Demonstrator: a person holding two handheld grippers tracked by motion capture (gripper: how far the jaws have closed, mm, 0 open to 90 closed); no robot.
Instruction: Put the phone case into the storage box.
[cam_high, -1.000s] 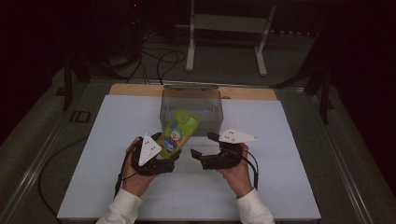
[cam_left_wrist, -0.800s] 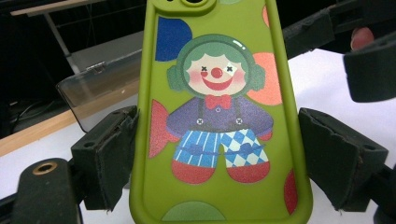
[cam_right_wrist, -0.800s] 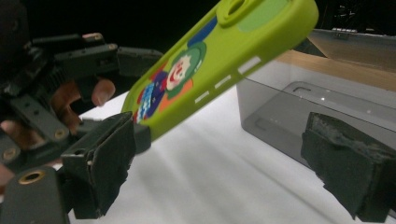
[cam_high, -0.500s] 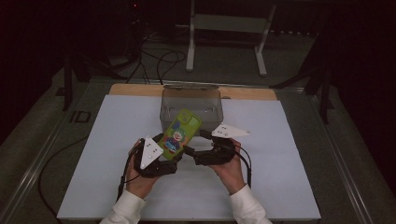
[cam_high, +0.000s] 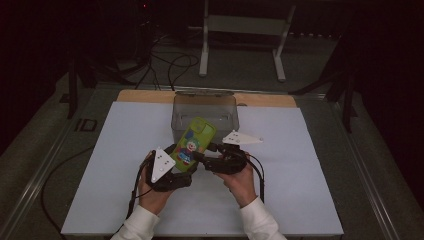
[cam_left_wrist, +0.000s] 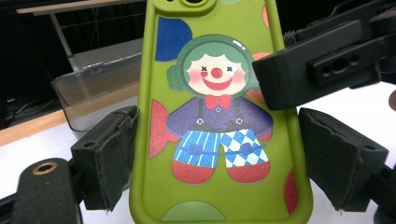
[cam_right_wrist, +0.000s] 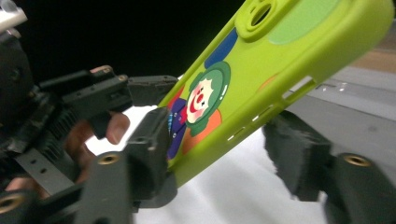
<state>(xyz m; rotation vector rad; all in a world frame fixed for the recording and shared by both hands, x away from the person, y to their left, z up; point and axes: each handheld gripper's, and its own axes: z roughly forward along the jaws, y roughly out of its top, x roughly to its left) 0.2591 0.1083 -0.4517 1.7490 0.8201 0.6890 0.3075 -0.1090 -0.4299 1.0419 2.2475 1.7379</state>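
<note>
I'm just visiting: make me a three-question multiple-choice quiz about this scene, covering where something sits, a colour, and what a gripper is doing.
1. Where is the clear plastic box?
A. behind the phone case
B. on the floor
C. under the right hand

2. What is the main colour of the phone case?
A. red
B. lime green
C. black

3. What is the left gripper doing?
A. lying open on the table
B. clamped on the phone case
C. gripping a cable

Answers:
1 A, the box stands at the table's far edge.
2 B, green surrounds the clown picture.
3 B, its pads press the case's two edges.

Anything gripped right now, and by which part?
Left gripper clamps the green phone case across its lower side edges. Right gripper has been closing around its edge; contact there is unclear.
</note>
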